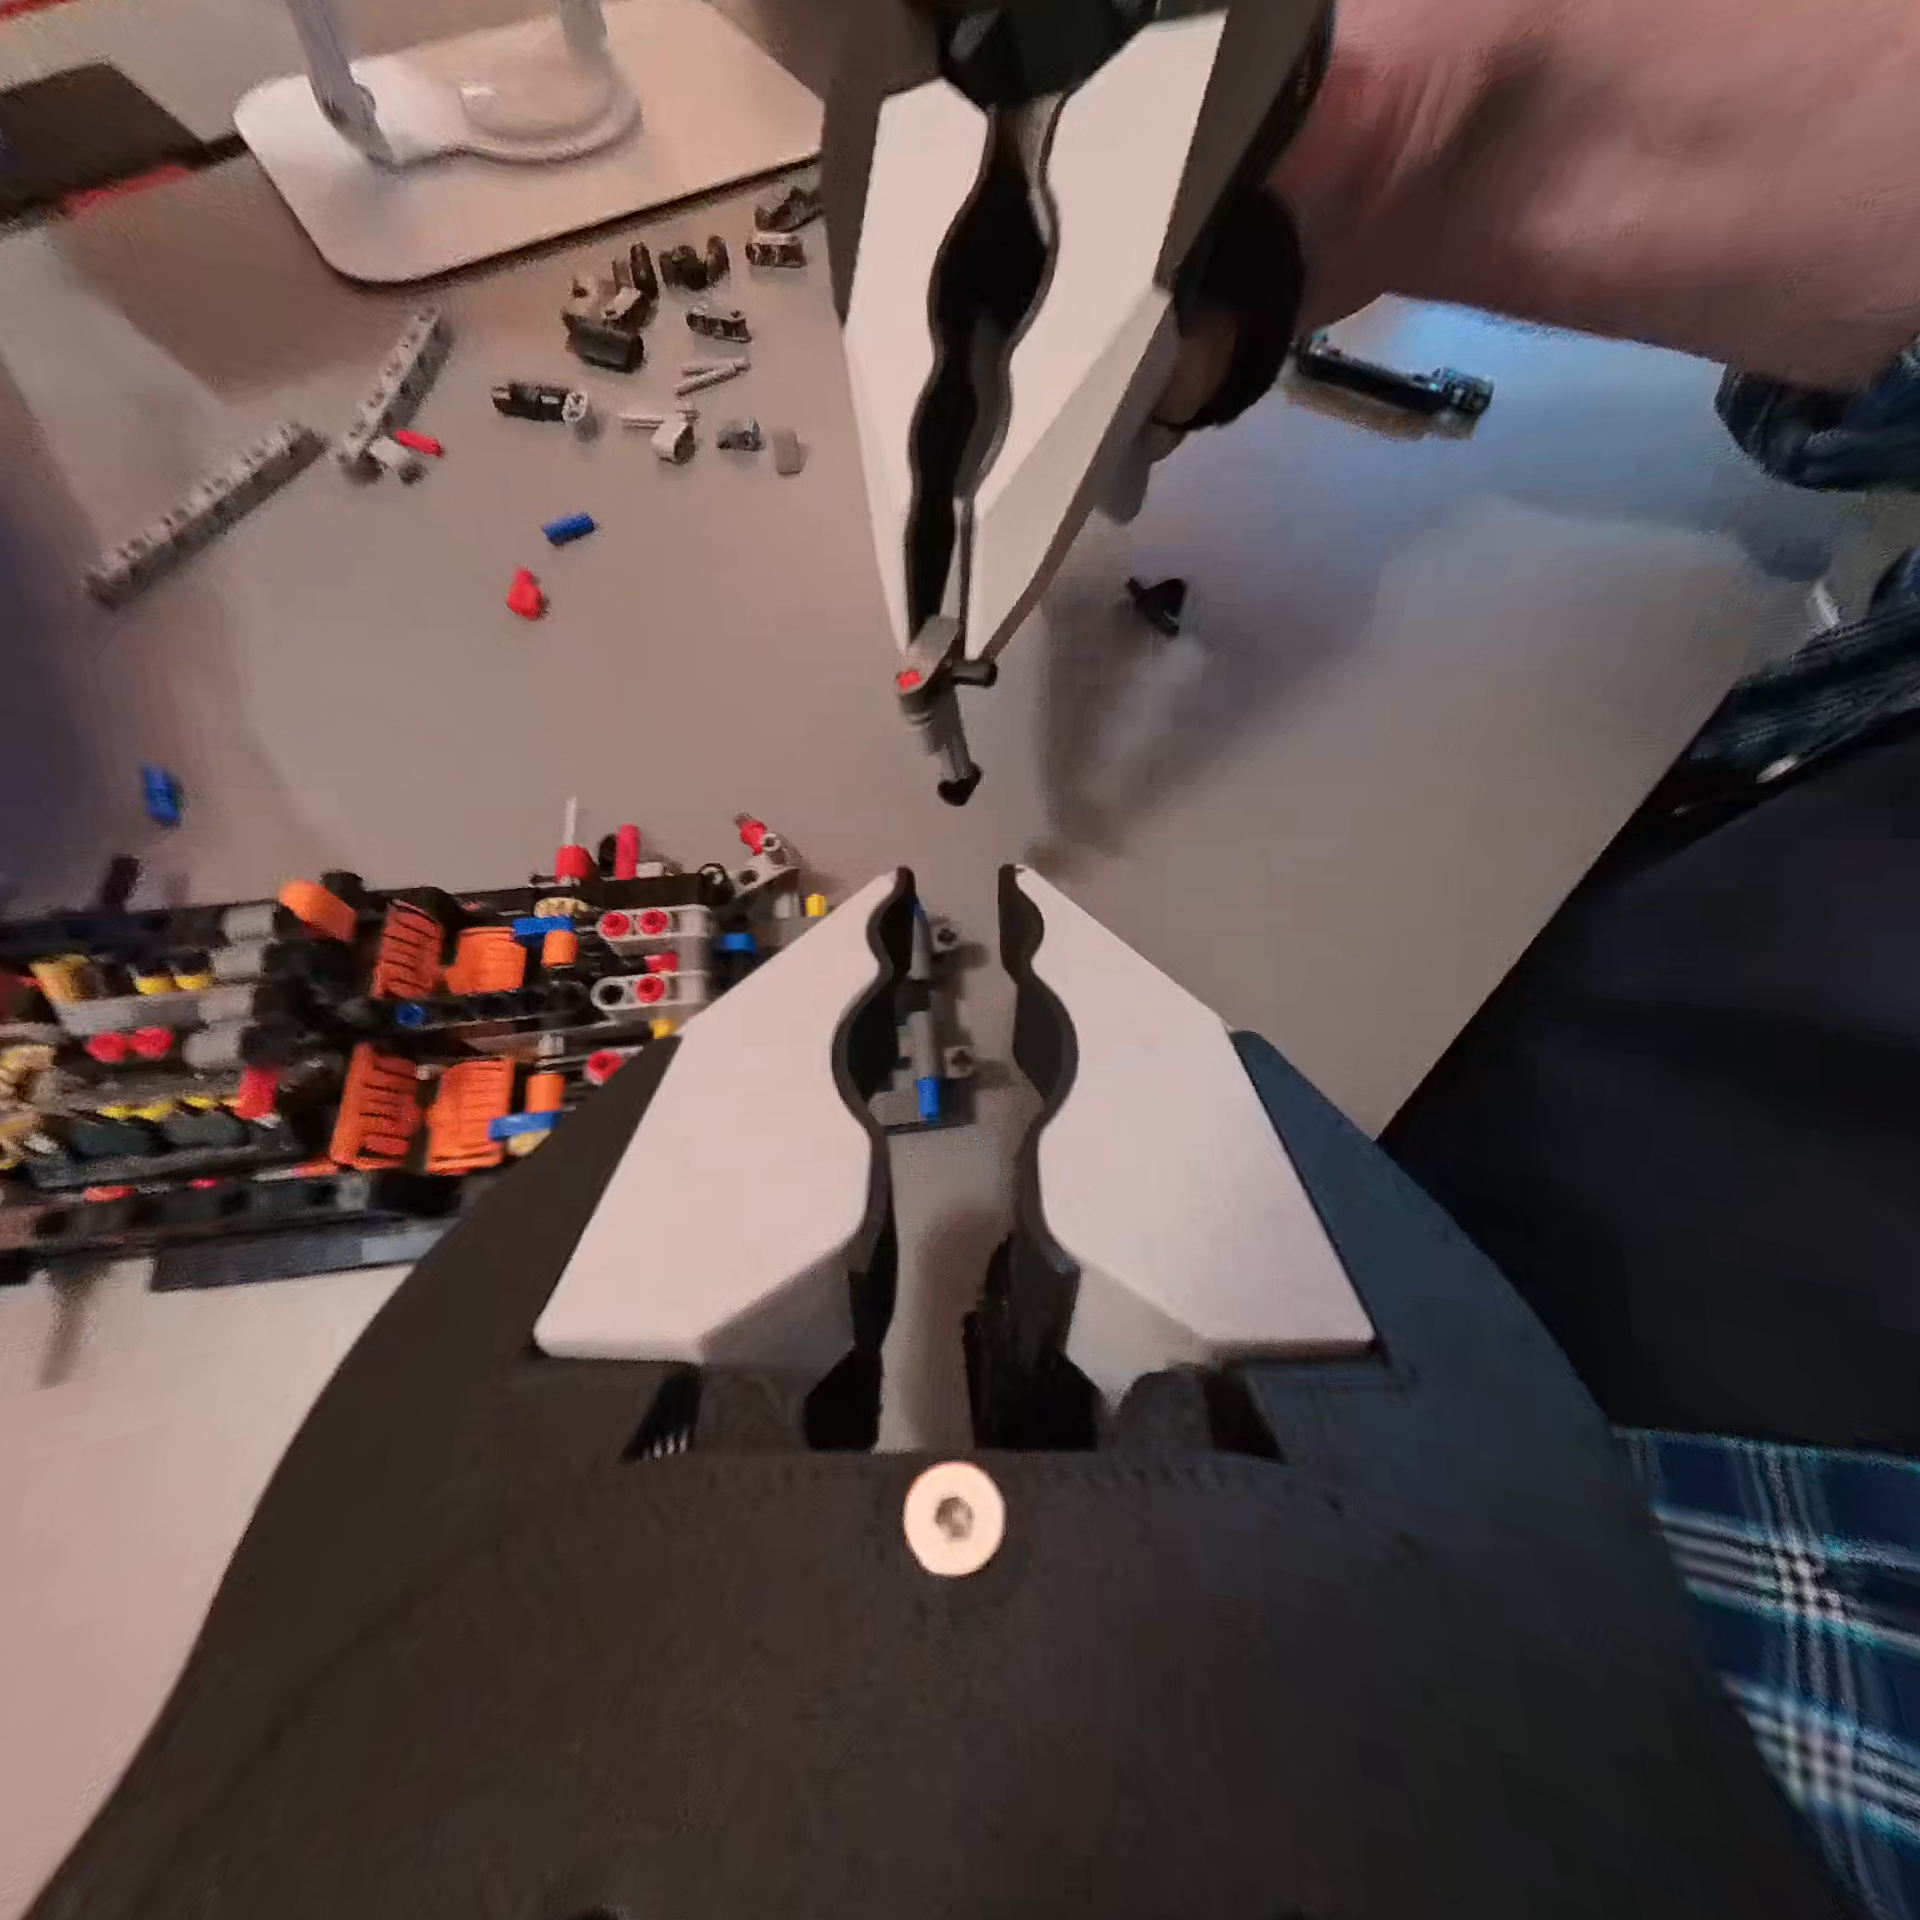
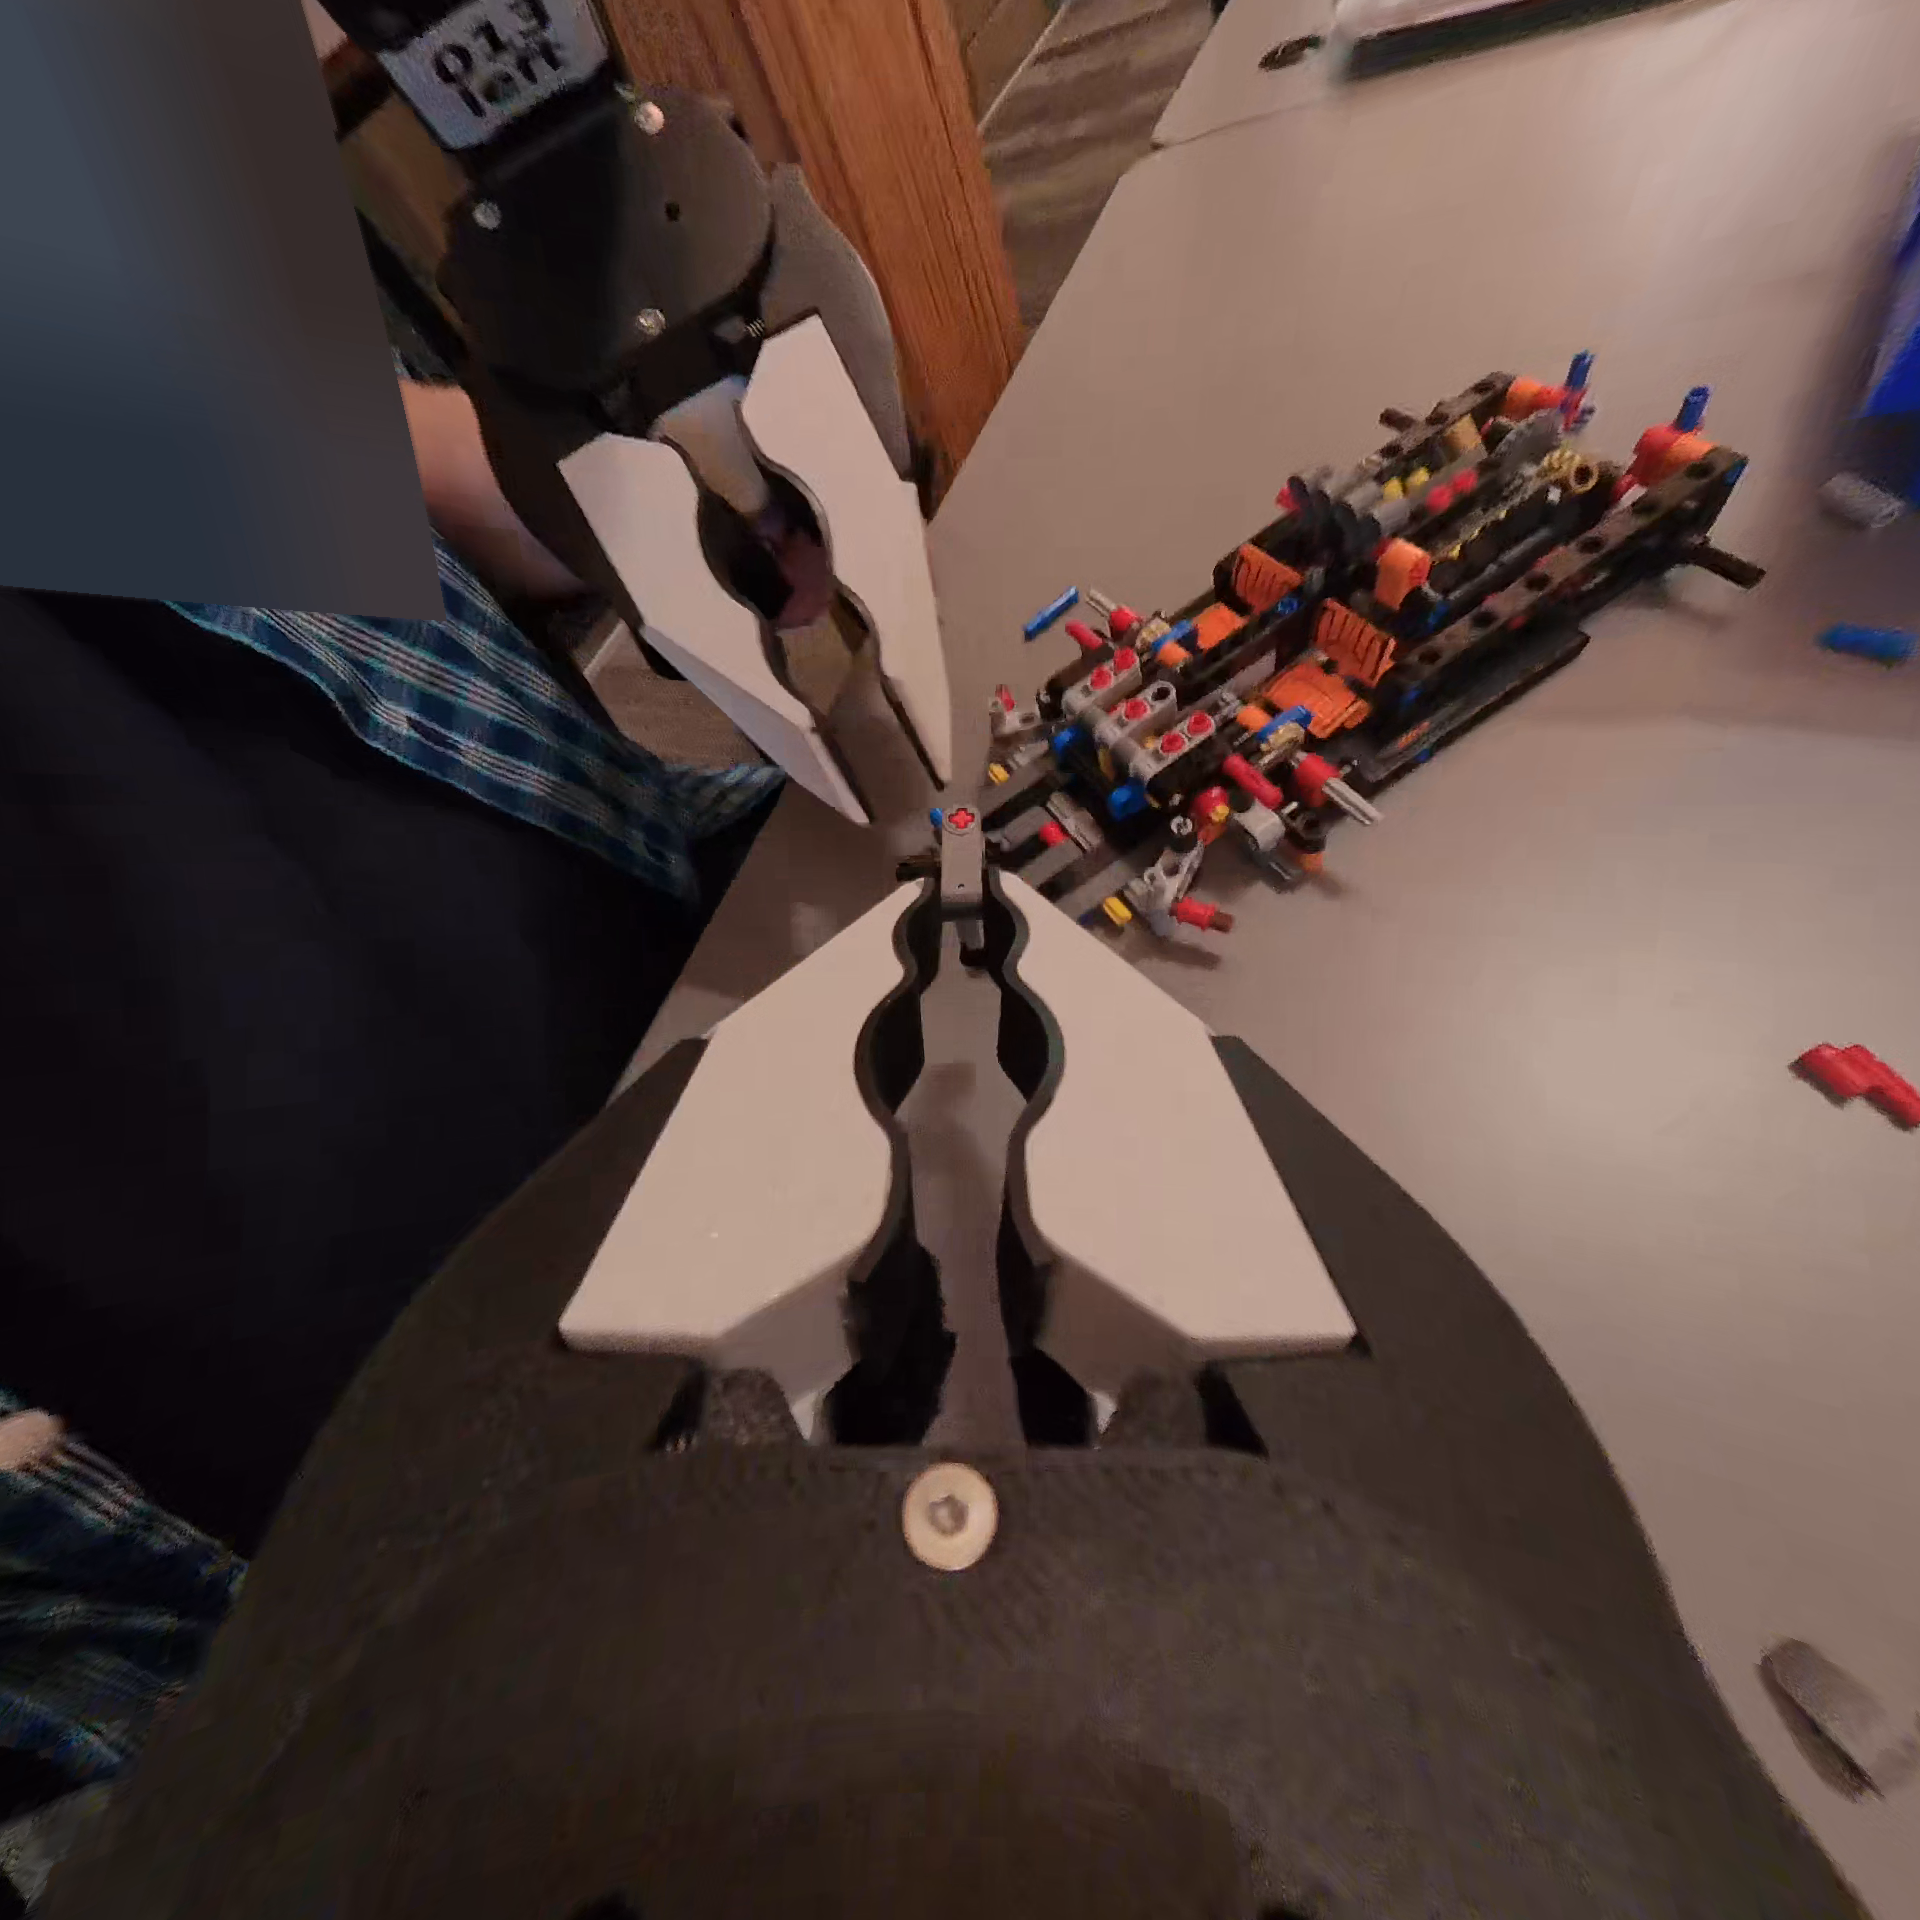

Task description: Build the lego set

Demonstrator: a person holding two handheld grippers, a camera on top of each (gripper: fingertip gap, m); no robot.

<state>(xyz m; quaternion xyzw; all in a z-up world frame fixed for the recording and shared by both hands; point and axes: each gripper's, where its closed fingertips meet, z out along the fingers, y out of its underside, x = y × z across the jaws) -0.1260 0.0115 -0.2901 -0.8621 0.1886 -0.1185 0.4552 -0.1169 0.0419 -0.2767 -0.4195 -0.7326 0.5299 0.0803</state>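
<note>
My right gripper [image 2: 961, 888] is shut on a small grey lego beam [image 2: 960, 847] with a red cross axle at its end, held in the air above the table's edge. In the left wrist view it [image 1: 961, 649] comes down from the top with the beam [image 1: 932, 707] and a black pin hanging below. My left gripper [image 1: 956, 878] is open and empty, its tips just short of the beam; it also shows in the right wrist view [image 2: 902, 795]. The black, orange and grey lego model [image 1: 416, 1008] [image 2: 1351, 623] lies on the table. A small grey part with blue pins [image 1: 925, 1039] shows between my left fingers, on the table.
Loose dark and grey pieces [image 1: 665, 343], long grey beams [image 1: 208, 509], a red piece [image 1: 525, 594] and a blue piece [image 1: 569, 528] are scattered on the grey table [image 1: 1455, 644]. A white stand base [image 1: 499, 135] sits at the back. A person's lap lies past the table edge. Red bricks [image 2: 1860, 1081] lie at the right. Tip to tip, the grippers are about 4 cm apart. The red piece [image 1: 525, 594] is about 15 cm from my right fingertips. My right wrist view [image 2: 1862, 1073] looks at it from another angle.
</note>
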